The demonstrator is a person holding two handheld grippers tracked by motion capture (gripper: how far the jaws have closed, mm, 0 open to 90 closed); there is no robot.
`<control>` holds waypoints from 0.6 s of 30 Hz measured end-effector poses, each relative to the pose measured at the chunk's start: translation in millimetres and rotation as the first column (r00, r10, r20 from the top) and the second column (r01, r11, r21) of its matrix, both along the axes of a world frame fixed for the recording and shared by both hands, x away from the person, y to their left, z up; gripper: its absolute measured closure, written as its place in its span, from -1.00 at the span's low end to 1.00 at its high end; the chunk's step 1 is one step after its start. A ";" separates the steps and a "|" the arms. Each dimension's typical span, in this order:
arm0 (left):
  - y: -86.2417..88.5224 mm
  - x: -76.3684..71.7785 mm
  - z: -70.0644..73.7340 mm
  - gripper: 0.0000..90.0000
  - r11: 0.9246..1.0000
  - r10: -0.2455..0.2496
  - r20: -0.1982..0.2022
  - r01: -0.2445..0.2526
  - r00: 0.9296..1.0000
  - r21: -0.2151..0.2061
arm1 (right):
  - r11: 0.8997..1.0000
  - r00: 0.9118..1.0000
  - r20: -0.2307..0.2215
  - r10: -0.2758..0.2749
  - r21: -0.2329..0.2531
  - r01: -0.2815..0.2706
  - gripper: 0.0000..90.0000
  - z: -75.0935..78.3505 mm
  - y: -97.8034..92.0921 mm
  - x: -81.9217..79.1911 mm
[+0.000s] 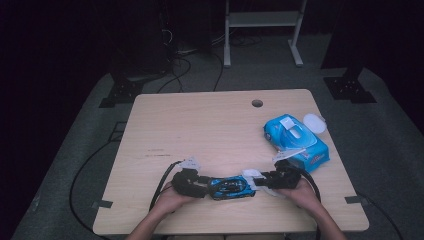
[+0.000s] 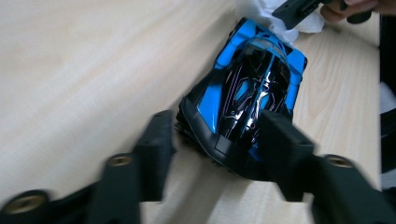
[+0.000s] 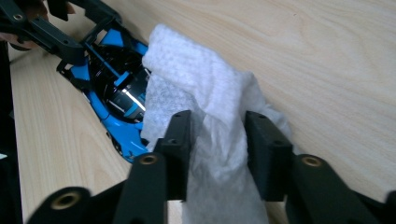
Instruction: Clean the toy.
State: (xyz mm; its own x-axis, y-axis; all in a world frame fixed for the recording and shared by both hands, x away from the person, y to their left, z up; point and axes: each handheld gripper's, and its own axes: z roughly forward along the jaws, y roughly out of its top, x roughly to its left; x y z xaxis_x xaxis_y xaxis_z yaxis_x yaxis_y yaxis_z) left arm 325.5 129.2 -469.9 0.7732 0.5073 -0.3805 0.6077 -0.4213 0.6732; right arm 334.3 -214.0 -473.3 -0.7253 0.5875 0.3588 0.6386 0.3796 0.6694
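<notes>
A blue and black toy car (image 1: 231, 188) lies near the front edge of the wooden table (image 1: 200, 125). My left gripper (image 1: 200, 184) holds it from the left. In the left gripper view its jaws (image 2: 217, 123) clamp the two sides of the car's (image 2: 252, 79) near end. My right gripper (image 1: 262, 177) comes in from the right, shut on a white wipe (image 1: 252, 176). In the right gripper view the crumpled wipe (image 3: 196, 79) sits pinched between the jaws (image 3: 219, 123) and presses against the end of the car (image 3: 112, 88).
A blue pack of wet wipes (image 1: 297, 140) lies at the right of the table, its flap raised, with a white oval lid (image 1: 314, 122) behind it. A cable hole (image 1: 257, 103) sits near the far edge. Cables trail from both grippers.
</notes>
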 end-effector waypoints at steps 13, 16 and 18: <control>1.4 -10.8 3.1 0.34 0.999 -0.035 0.104 0.036 0.994 -0.010 | 0.999 0.998 -0.066 0.001 0.042 0.002 0.28 -1.6 -7.5 2.4; 0.1 -19.2 4.2 0.34 0.999 -0.042 0.181 0.041 0.983 0.005 | 0.996 0.994 -0.101 0.028 0.086 -0.020 0.11 -3.2 -10.0 4.1; -0.4 -25.2 4.7 0.34 0.999 -0.052 0.237 0.049 0.970 0.018 | 0.994 0.992 -0.111 0.057 0.100 -0.046 0.02 -3.4 -7.7 2.9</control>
State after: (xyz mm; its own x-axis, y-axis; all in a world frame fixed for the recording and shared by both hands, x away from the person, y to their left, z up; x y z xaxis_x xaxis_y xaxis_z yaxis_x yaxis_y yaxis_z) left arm 300.3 128.8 -465.2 0.8654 0.4686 -0.1775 0.4091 -0.4562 0.7903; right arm 337.2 -221.7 -476.7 -0.7053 0.5086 0.4938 0.6935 0.3508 0.6293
